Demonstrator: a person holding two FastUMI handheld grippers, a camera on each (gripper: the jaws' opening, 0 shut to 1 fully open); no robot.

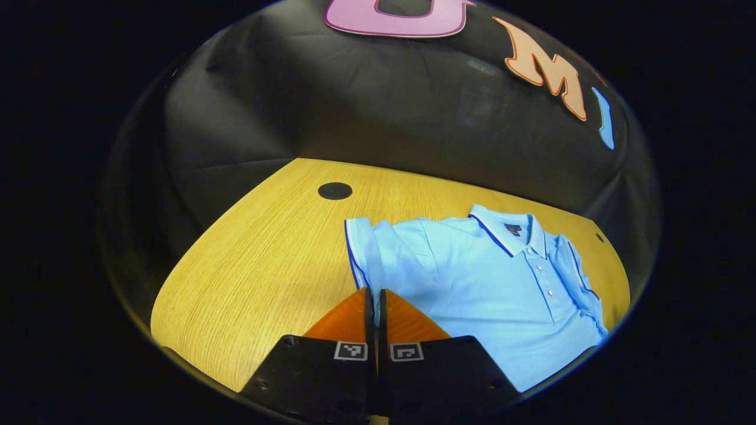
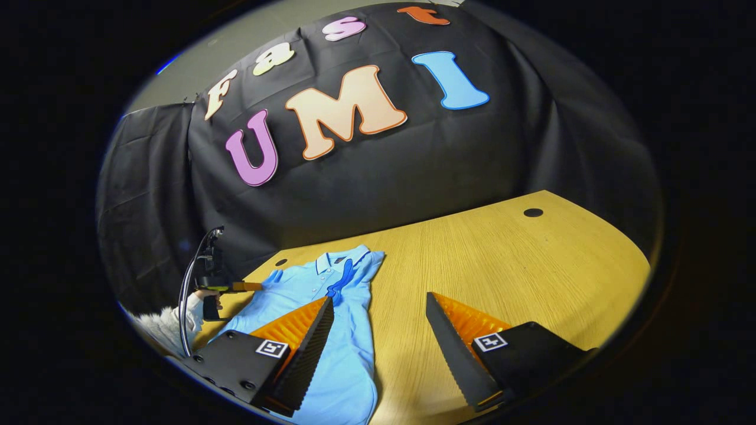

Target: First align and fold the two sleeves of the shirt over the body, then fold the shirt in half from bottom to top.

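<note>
Blue shirt (image 1: 490, 283) being laid flat, collar up, on wooden table (image 1: 266, 254); one sleeve (image 2: 351, 268) being kept folded over body. Left gripper (image 1: 375, 293) being held with fingers pressed together at shirt's edge; whether cloth pinched, unclear. Right gripper (image 2: 378, 307) being held wide apart, nothing gripped, above shirt's side.

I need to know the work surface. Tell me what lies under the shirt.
The light blue shirt lies flat on the wooden table. Bare wood shows around it; the tabletop beneath its body is covered, so anything there is hidden.
</note>
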